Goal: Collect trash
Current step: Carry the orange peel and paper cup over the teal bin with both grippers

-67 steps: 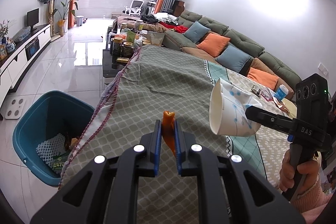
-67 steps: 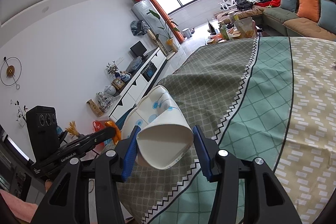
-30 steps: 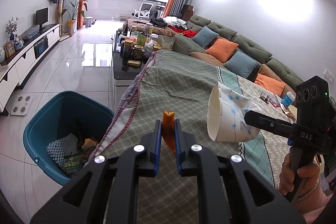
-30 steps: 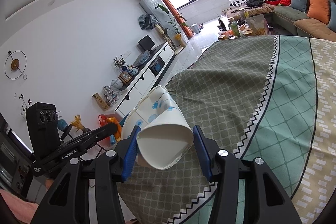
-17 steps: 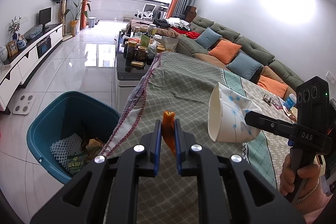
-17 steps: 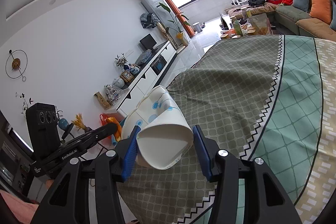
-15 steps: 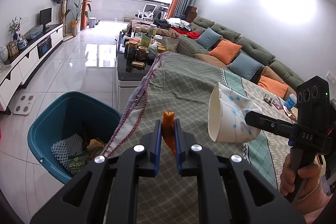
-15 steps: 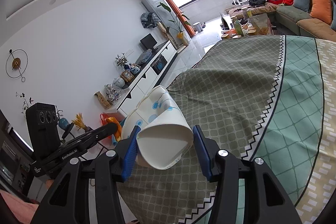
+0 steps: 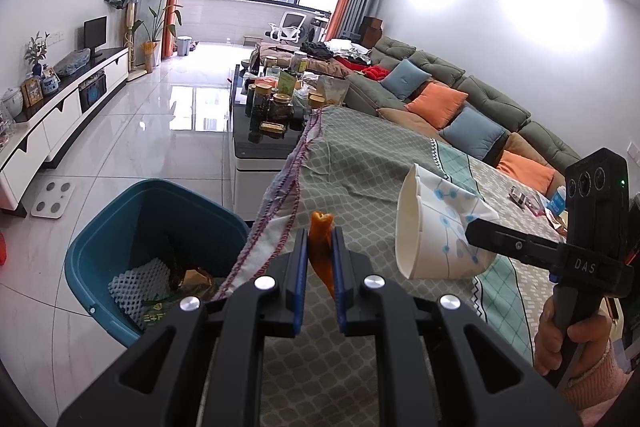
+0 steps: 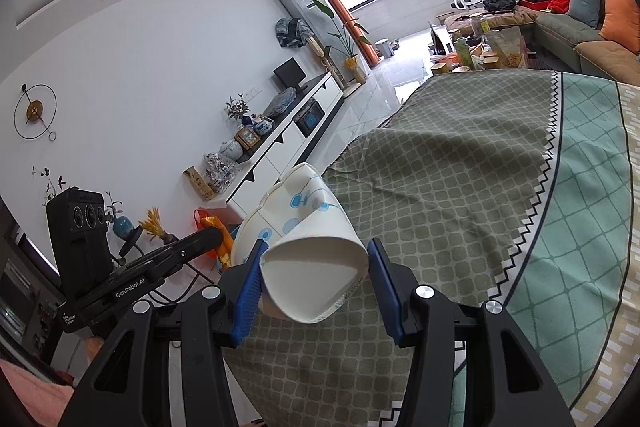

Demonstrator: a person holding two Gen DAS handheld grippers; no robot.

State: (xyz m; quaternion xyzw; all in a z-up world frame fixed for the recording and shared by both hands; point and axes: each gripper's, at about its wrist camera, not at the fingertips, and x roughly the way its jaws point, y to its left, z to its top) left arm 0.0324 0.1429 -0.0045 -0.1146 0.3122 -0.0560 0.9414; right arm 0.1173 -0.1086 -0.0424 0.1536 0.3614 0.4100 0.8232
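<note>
Carrying a light, crushable white paper cup with blue dots (image 10: 304,239) squeezed in our right hand-held gripper (image 10: 314,281), we pinch a limp orange peel scrap (image 9: 321,247) in our closed left hand-held gripper (image 9: 320,269).

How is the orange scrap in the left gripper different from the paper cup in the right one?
The orange scrap is small, thin and plain orange; the paper cup is much bigger, white with blue dots, hollow and squashed. The scrap stands upright between nearly closed jaws; the cup lies sideways between wider-set jaws. Both are held clear of the tablecloth.
</note>
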